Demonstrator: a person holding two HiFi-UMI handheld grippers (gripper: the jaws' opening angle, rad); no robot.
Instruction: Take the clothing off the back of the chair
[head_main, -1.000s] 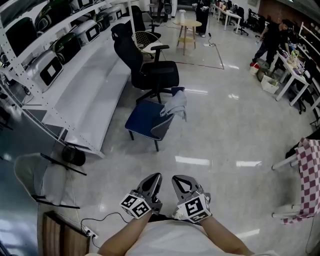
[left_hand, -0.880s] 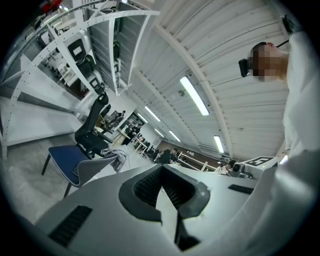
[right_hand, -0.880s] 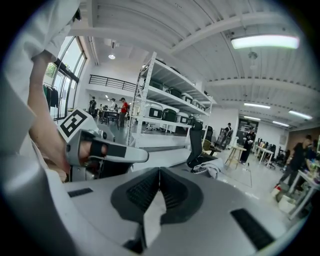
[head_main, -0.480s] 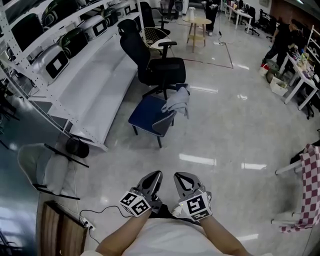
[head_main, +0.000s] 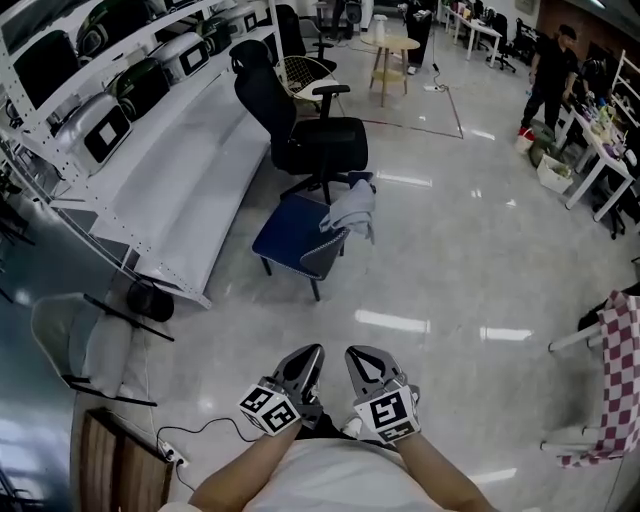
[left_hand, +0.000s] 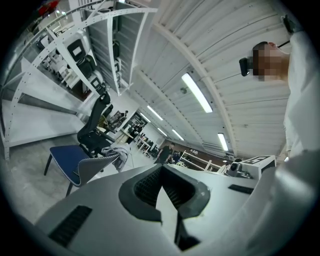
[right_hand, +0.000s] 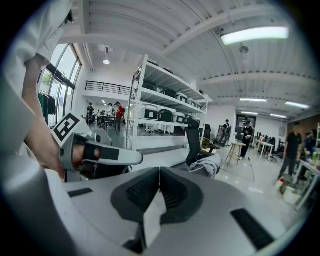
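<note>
A grey garment hangs over the backrest of a blue chair that stands well ahead of me on the shiny floor. The left gripper view shows the same garment on the chair at mid-left, and the right gripper view shows the garment in the distance. Both grippers are held close to my body, far from the chair. My left gripper is shut with nothing in it. My right gripper is shut and empty too.
A black office chair stands just behind the blue one. Long white shelving with cases runs along the left. A round stool table is farther back, a person at desks far right, and a checked cloth hangs at right.
The view has drifted a little toward the chair. Both grippers stay shut, side by side in front of my body.
</note>
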